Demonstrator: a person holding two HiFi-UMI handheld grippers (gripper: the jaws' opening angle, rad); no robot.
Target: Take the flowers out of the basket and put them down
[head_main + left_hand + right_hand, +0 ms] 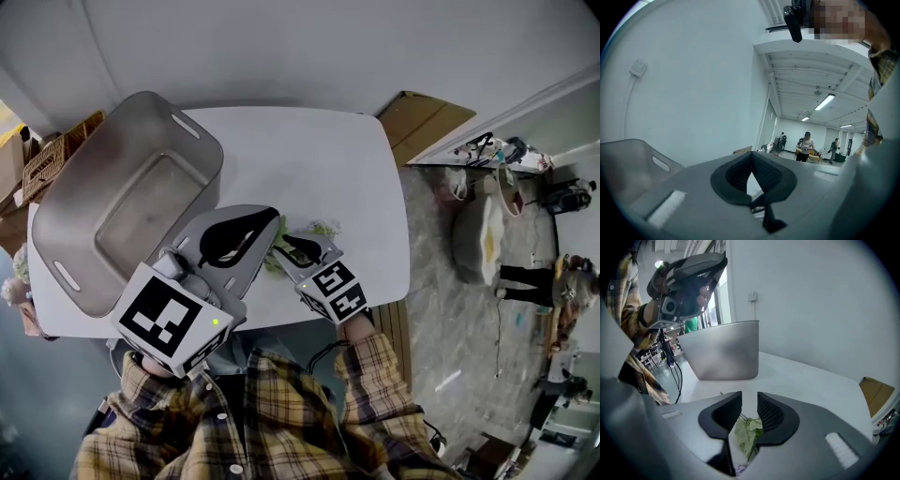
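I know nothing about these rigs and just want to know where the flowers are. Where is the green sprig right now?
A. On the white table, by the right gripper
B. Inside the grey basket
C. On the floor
A: the head view shows the green sprig lying on the white table close by the right gripper, outside the grey basket.

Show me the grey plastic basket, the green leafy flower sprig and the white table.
grey plastic basket [150, 211], head view, on its bare bottom.
green leafy flower sprig [746, 433], right gripper view, on its leaves.
white table [309, 159], head view, on its bare top.
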